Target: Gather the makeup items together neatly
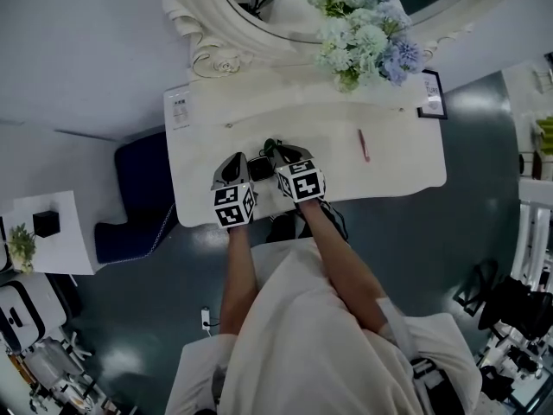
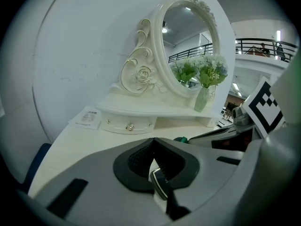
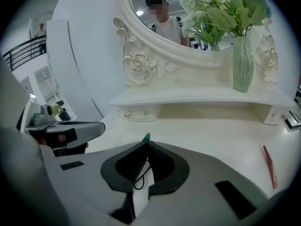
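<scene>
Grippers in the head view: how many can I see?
2. The left gripper, shut, is over the table's front edge; the right gripper, just beside it, pinches a green-tipped item.

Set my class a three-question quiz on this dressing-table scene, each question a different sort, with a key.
1. True or false: the red pencil lies on the table, to the right of the right gripper.
2. Multiple choice: the vase of flowers stands A) on the floor, B) on the raised shelf at the mirror's foot, C) between the grippers.
3. Fill in: the item poking out past the right gripper's closed fingers is coloured ____.
Key: 1 true; 2 B; 3 green.
</scene>
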{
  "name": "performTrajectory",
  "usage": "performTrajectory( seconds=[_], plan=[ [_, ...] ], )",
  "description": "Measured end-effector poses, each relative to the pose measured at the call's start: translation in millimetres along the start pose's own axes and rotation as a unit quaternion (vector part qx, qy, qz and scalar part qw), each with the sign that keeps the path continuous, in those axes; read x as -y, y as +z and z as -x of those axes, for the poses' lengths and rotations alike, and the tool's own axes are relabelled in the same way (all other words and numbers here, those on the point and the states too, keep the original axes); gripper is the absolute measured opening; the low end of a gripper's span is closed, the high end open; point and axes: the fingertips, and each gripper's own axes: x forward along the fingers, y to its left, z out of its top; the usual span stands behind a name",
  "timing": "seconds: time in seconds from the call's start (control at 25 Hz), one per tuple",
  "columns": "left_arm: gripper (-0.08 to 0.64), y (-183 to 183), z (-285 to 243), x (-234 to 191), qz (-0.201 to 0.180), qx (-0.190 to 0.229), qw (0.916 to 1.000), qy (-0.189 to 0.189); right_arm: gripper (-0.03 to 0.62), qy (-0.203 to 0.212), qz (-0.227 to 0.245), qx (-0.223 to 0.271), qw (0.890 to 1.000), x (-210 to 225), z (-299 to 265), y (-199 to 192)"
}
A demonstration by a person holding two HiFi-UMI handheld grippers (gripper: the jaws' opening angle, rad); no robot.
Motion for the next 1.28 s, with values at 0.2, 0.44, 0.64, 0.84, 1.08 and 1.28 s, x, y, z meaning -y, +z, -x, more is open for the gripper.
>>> performTrajectory(
  seconds=[0.2, 0.44, 0.64, 0.84, 1.08, 1.28],
  plan=[
    [0.015, -1, -2, 21, -0.011, -0.001, 0.9999, -0.011, 0.049, -0.009, -0.013, 0.017, 1.0, 15, 17, 1],
    [0.015, 1, -10, 54, -0.031, -0.002, 0.999, -0.031, 0.049, -0.034, -0.04, 0.03, 0.998, 49, 40, -9],
    [0.015, 1, -19, 83, -0.042, -0.004, 0.9982, -0.042, 0.049, -0.049, -0.06, 0.034, 0.996, 80, 59, -18],
    [0.015, 4, -27, 115, -0.046, -0.005, 0.9976, -0.051, 0.049, -0.062, -0.065, 0.029, 0.995, 107, 77, -29],
    [0.015, 4, -41, 152, -0.044, -0.007, 0.9972, -0.059, 0.049, -0.079, -0.081, 0.02, 0.993, 151, 98, -43],
    [0.015, 1, -53, 176, -0.045, -0.012, 0.9972, -0.058, 0.049, -0.081, -0.096, 0.014, 0.992, 183, 107, -54]
  ],
)
